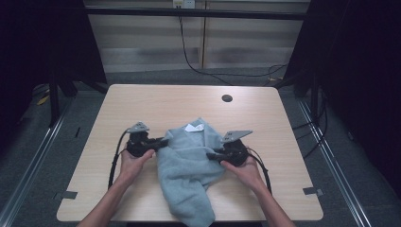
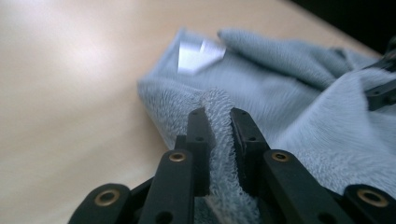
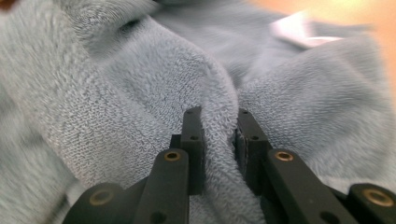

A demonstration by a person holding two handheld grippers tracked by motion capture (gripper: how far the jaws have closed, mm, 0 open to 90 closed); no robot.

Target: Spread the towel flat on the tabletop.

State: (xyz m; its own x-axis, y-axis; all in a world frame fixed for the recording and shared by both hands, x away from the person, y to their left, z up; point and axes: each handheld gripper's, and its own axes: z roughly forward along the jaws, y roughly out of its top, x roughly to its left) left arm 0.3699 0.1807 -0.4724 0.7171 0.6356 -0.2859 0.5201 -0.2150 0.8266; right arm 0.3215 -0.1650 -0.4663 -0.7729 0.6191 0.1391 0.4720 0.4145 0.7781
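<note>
A crumpled blue-grey towel [image 1: 189, 165] lay on the table [image 1: 142, 104], its near end hanging over the front edge. A fold at its left side was pinched by the left gripper [image 2: 219, 122], and a fold at its right side was clamped by the right gripper [image 3: 217, 123].

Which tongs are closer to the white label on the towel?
Left. The left tongs grip the towel edge, left of the label. The right tongs grip farther down, right of it.
</note>
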